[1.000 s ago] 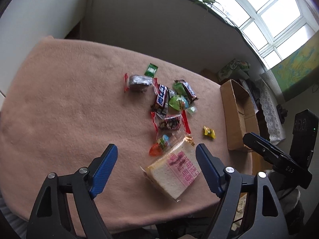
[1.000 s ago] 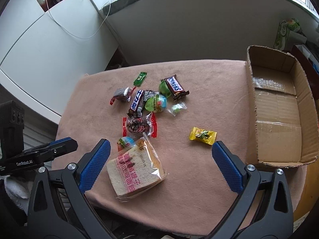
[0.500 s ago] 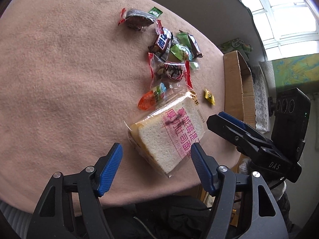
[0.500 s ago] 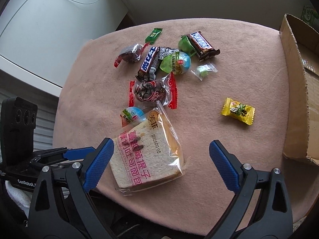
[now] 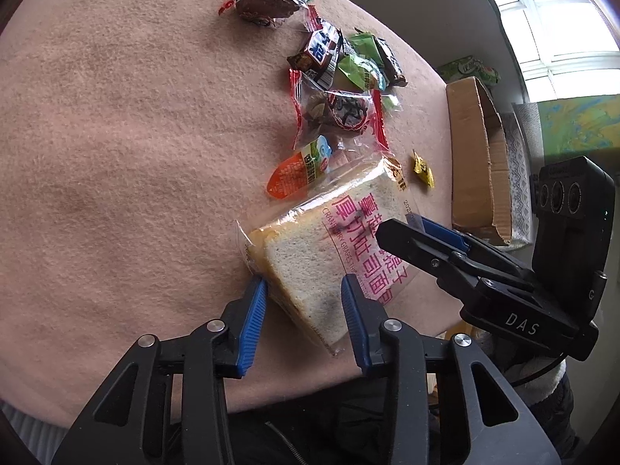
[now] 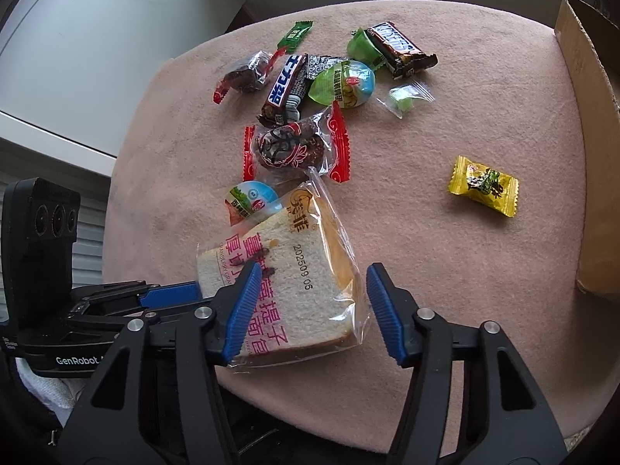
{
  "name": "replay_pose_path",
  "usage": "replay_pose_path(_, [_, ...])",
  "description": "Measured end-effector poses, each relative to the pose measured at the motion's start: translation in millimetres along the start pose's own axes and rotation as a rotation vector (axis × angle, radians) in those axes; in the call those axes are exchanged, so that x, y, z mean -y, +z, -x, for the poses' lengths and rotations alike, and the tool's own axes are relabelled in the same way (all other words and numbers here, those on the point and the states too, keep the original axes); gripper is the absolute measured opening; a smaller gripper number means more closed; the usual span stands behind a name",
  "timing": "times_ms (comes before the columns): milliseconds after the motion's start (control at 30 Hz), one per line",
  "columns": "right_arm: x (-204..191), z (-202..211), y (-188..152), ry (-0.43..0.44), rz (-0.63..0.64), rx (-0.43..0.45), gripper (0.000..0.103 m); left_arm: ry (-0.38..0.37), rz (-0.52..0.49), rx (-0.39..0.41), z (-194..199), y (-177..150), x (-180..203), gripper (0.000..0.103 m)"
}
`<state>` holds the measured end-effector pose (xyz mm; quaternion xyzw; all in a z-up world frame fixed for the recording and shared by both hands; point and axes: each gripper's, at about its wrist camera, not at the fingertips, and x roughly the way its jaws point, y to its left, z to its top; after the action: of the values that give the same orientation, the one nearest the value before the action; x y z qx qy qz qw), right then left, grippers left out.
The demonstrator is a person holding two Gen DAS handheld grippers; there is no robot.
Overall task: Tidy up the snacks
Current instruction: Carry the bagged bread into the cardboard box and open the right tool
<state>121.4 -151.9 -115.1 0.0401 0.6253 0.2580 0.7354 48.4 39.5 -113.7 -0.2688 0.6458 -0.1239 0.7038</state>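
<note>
Bread packet [image 5: 329,255] flat on the table [image 5: 116,155]; left gripper [image 5: 304,310] and right gripper [image 6: 312,306] straddle it, jaws spread, nothing pinched.

Pink fleece tablecloth [image 6: 445,271], bright window [image 5: 558,19], white cabinet [image 6: 77,58] nearby.

Both cameras ride low at the near edge of the worktop [image 5: 116,124], each looking forward and down along its own blue fingers. The left view sits close over the bread packet [image 5: 333,248] and faces toward the cardboard box [image 5: 472,147] and the window. The right view, equally close, faces toward the white cabinet wall. Both share the packet, the snack pile [image 6: 310,89] and the yellow candy [image 6: 484,185], and each catches the other hand-held gripper at its edge.
</note>
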Motion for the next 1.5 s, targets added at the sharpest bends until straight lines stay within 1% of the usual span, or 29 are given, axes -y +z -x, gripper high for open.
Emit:
replay_pose_path(167, [-3.8,2.8,-1.4,-0.010,0.010,0.000,0.051,0.049,-0.054,0.027,2.1,1.2,9.3,0.037])
replay_pose_path(300, [-4.8,6.7,-5.0,0.009,-0.002,0.003,0.051,0.082,-0.094,0.057,7.5,3.8,17.7,0.037])
replay_pose_path(533, [-3.8,28.2,-1.6,0.018,-0.025,0.054,0.051,0.107,-0.160,0.096,15.4,8.6,38.3,0.037])
replay_pose_path(767, [0.0,59.6,3.8,-0.001,-0.037,0.129,0.051,0.103,-0.221,0.133,22.5,20.6,64.6,0.037])
replay_pose_path(900, [11.1,83.8,5.6,-0.015,-0.063,0.180,0.051,0.086,-0.260,0.147,21.1,32.2,87.0,0.037])
replay_pose_path(1067, [30.5,109.5,10.7,-0.042,-0.119,0.239,0.051,0.075,-0.336,0.159,17.7,42.9,118.6,0.037])
replay_pose_path(1233, [52.5,131.9,13.3,-0.063,-0.151,0.286,0.051,0.052,-0.384,0.154,10.0,52.8,144.2,0.037])
replay_pose_path(1333, [63.9,144.1,10.3,-0.085,-0.166,0.306,0.051,0.038,-0.415,0.153,3.8,59.0,161.6,0.037])
replay_pose_path(1500, [95.4,166.1,2.2,-0.119,-0.215,0.338,0.051,0.012,-0.474,0.138,-11.3,64.0,193.0,0.037])
